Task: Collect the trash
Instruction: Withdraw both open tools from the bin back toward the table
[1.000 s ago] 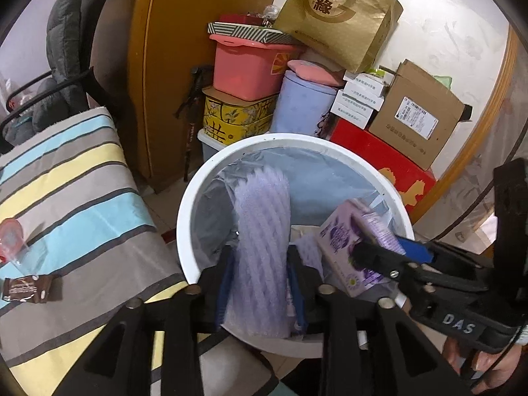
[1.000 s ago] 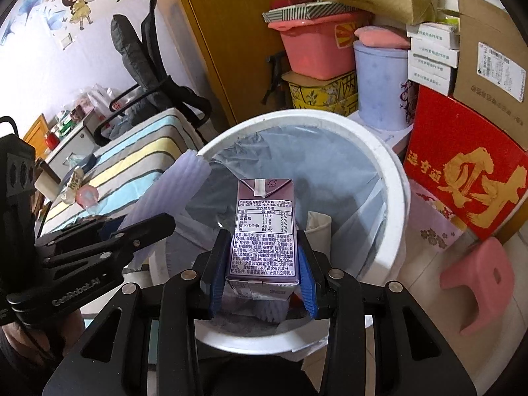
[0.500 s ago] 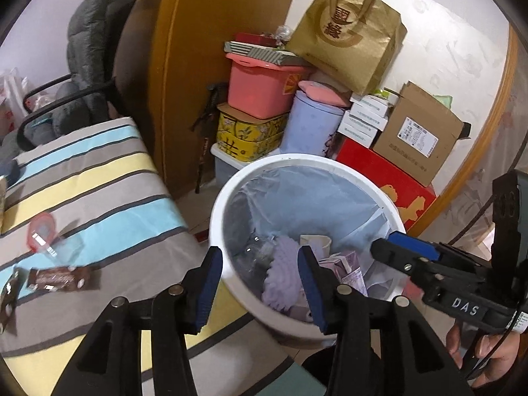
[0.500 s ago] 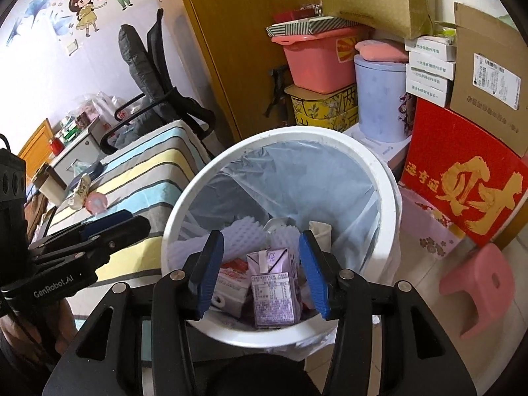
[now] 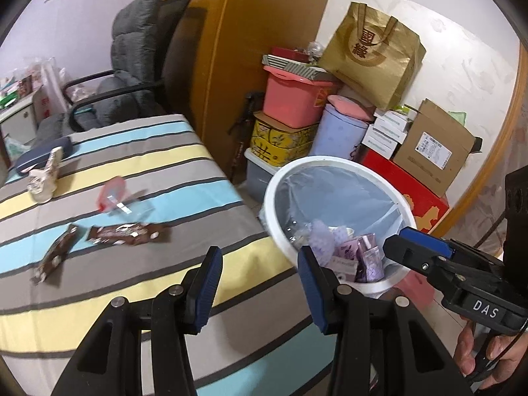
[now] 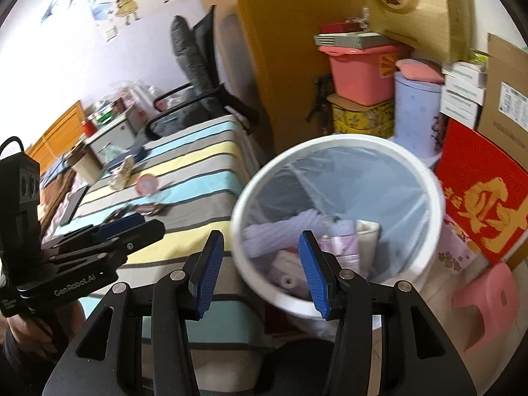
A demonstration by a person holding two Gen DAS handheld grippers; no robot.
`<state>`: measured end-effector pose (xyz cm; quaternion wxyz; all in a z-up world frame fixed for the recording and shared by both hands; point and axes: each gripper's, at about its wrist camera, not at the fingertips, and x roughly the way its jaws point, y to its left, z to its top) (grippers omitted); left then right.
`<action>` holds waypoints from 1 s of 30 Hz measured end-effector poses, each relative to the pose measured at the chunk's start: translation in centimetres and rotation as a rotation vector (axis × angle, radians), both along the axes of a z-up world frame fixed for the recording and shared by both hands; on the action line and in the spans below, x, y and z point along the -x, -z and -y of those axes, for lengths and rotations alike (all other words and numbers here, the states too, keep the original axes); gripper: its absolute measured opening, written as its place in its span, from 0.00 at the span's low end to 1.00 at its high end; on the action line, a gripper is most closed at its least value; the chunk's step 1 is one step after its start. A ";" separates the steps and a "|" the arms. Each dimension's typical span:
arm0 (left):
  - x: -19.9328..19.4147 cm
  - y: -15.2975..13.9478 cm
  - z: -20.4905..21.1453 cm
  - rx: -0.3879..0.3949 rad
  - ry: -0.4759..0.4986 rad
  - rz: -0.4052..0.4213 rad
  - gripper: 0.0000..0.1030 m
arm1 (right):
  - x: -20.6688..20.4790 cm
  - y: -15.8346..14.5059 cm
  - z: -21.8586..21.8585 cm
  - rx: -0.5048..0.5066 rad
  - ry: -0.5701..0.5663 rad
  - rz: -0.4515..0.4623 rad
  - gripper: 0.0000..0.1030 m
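A white trash bin (image 5: pixel 274 194) with a clear liner stands beside the striped table (image 5: pixel 99 283); it also shows in the right wrist view (image 6: pixel 409 165). Purple foam netting (image 5: pixel 321 241) and purple drink cartons (image 5: pixel 368 257) lie inside it. On the table lie two brown snack wrappers (image 5: pixel 127 232) (image 5: pixel 54 257) and a pink-lidded clear cup (image 5: pixel 112 196). My left gripper (image 5: pixel 259 283) is open and empty over the table's edge. My right gripper (image 6: pixel 260 274) is open and empty at the bin's near left rim.
Stacked boxes, a pink tub (image 5: pixel 295 102), a lilac bucket (image 5: pixel 340 135), a brown paper bag (image 5: pixel 373 52) and a red box (image 6: pixel 478 194) crowd behind the bin. A pink stool (image 6: pixel 485 300) stands on the floor at right. A grey chair (image 5: pixel 132 66) is behind the table.
Both grippers opened: the foam netting and the purple carton dropped into the bin. Both grippers then pulled back and swung left toward the table.
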<state>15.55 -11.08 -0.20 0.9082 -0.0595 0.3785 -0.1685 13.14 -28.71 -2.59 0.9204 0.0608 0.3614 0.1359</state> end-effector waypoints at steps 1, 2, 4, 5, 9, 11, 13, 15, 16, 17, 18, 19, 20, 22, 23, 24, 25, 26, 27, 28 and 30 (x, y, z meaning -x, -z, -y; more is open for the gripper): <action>0.2 0.0 -0.3 0.000 -0.007 0.000 0.46 | 0.1 0.0 -0.4 0.000 -0.012 0.000 0.48; 0.6 0.1 -0.9 -0.002 -0.022 -0.001 0.46 | 0.1 0.0 -0.8 -0.001 -0.027 0.000 0.48; 1.1 0.2 -1.6 -0.002 -0.042 -0.002 0.46 | 0.3 0.0 -1.3 -0.002 -0.041 0.002 0.48; 1.3 0.2 -2.1 -0.002 -0.050 -0.001 0.46 | 0.3 0.0 -1.5 -0.004 -0.047 0.003 0.48; 2.2 0.3 -3.3 -0.019 -0.084 0.009 0.46 | 0.6 -0.1 -2.4 -0.010 -0.070 0.008 0.48; 2.7 0.3 -4.1 -0.021 -0.101 0.013 0.46 | 0.7 0.0 -2.8 -0.011 -0.083 0.007 0.48; 3.0 0.4 -4.6 -0.022 -0.114 0.015 0.46 | 1.0 0.1 -3.2 -0.010 -0.095 0.004 0.48; 3.3 0.6 -5.2 -0.025 -0.131 0.011 0.46 | 1.0 0.3 -3.7 -0.012 -0.109 0.001 0.48; 3.5 0.7 -5.5 -0.027 -0.138 0.009 0.46 | 1.1 0.3 -3.8 -0.013 -0.115 -0.001 0.48; 3.6 0.8 -5.9 -0.028 -0.147 0.006 0.46 | 1.0 0.4 -4.0 -0.013 -0.122 -0.004 0.48; 3.7 0.9 -6.1 -0.030 -0.154 0.003 0.46 | 1.0 0.4 -4.2 -0.014 -0.127 -0.006 0.48; 3.8 1.0 -6.3 -0.031 -0.161 0.001 0.46 | 1.0 0.5 -4.4 -0.016 -0.133 -0.009 0.48; 3.9 1.1 -6.6 -0.034 -0.171 0.000 0.46 | 1.0 0.5 -4.5 -0.017 -0.137 -0.010 0.48; 4.0 1.1 -6.9 -0.039 -0.187 0.000 0.46 | 1.0 0.5 -4.8 -0.019 -0.146 -0.011 0.48; 4.1 1.2 -7.1 -0.042 -0.198 0.001 0.46 | 1.0 0.5 -5.0 -0.019 -0.152 -0.011 0.48; 4.1 1.2 -7.2 -0.045 -0.203 0.000 0.46 | 1.0 0.5 -5.1 -0.019 -0.158 -0.012 0.48; 4.2 1.2 -7.4 -0.048 -0.211 0.000 0.46 | 1.0 0.6 -5.3 -0.019 -0.164 -0.014 0.48; 4.2 1.2 -7.6 -0.052 -0.217 0.000 0.46 | 1.0 0.7 -5.6 -0.018 -0.171 -0.017 0.48; 4.2 1.3 -7.8 -0.055 -0.221 0.000 0.46 | 0.9 0.7 -5.7 -0.018 -0.174 -0.019 0.48; 4.2 1.3 -8.0 -0.058 -0.226 0.001 0.46 | 0.8 0.7 -5.9 -0.017 -0.178 -0.021 0.48; 4.3 1.3 -8.4 -0.062 -0.239 0.001 0.46 | 0.7 0.8 -6.3 -0.016 -0.188 -0.023 0.48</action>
